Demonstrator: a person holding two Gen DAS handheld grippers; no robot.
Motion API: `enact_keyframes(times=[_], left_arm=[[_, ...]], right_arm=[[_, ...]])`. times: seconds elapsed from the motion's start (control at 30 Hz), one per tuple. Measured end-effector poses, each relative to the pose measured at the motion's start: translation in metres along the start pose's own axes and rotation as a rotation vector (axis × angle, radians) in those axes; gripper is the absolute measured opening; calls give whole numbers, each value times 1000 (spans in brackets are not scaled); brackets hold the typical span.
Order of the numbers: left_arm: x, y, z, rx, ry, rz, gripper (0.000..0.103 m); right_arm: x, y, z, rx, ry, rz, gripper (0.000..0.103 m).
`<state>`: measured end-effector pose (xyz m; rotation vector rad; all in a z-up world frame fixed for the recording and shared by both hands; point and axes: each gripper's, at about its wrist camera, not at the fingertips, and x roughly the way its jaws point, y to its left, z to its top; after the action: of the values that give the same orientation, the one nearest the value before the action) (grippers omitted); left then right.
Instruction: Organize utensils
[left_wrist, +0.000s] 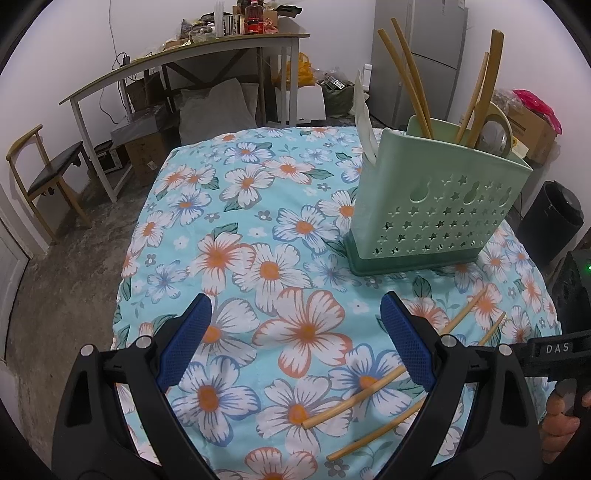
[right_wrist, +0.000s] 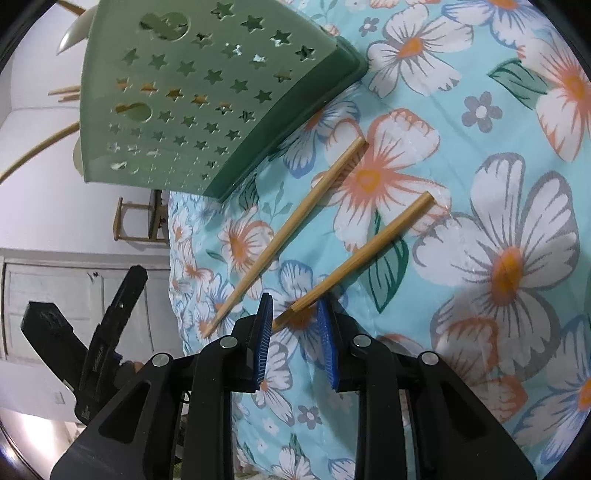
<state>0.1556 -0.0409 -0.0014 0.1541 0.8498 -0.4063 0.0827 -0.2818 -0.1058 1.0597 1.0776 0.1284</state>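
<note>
**Utensil sorting, partly done: two chopsticks still on the cloth**

**Stowed.** Green perforated holder (left_wrist: 432, 206), upright on the flowered tablecloth (left_wrist: 258, 221), right of centre in the left wrist view. Standing in it: several bamboo chopsticks (left_wrist: 410, 74) rising to the upper right of the frame, a white spoon (left_wrist: 364, 122) at its left corner, and a round pale utensil at its right end, kind not clear.

**Outstanding.** Two loose chopsticks, lying roughly parallel on the cloth, apart from each other and near the holder's dark base. In the right wrist view: the upper chopstick (right_wrist: 291, 229) runs from centre down to lower left; the lower chopstick (right_wrist: 362, 254) runs from right of centre to the bottom middle. By judgement, these two are all that remains.

**Right gripper** (right_wrist: 293, 339). Bottom middle of its own view, jaws narrowly apart, thin end of the lower chopstick between the blue pads. The pads do not appear to press on it, so it lies on the cloth rather than in a grip.

**Left gripper** (left_wrist: 295, 343). Bottom of its view, jaws wide apart, nothing between them, over bare cloth.

**Surroundings.** Chair (left_wrist: 44, 173) at left, cluttered desk (left_wrist: 192, 55) upper left, fridge (left_wrist: 421, 55) upper right, dark bin (left_wrist: 554, 218) at right edge. All off the table.

**Obstructions.** The chopsticks already standing lean across the holder's opening and may crowd an insertion. Both loose sticks lie flat on soft cloth, which leaves little room beneath for the pads.
</note>
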Motion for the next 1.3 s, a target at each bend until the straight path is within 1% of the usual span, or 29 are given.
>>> enact_keyframes(times=[0.07, 0.1, 0.3, 0.43, 0.6, 0.8, 0.93, 1.3], left_arm=[[0, 0, 0, 0, 1, 0, 89], [0, 0, 0, 1, 1, 0, 89], [-1, -4, 0, 19, -5, -1, 89], [-4, -16, 2, 76, -25, -1, 89], [-3, -32, 7, 151, -39, 9, 89], [2, -45, 11, 210, -37, 14, 89], [6, -51, 12, 238, -32, 14, 89], [17, -59, 13, 274, -8, 10, 89]], right_arm=[[0, -1, 2, 2, -7, -8, 19], [-1, -2, 2, 0, -10, -13, 18], [-2, 1, 2, -36, -17, -30, 19], [0, 8, 0, -79, -16, -48, 19], [0, 8, -2, -85, -1, -37, 19], [-1, 5, -5, -71, 15, -26, 19], [-2, 1, -6, -65, 26, -21, 19], [-5, -6, -2, -51, 44, -5, 19]])
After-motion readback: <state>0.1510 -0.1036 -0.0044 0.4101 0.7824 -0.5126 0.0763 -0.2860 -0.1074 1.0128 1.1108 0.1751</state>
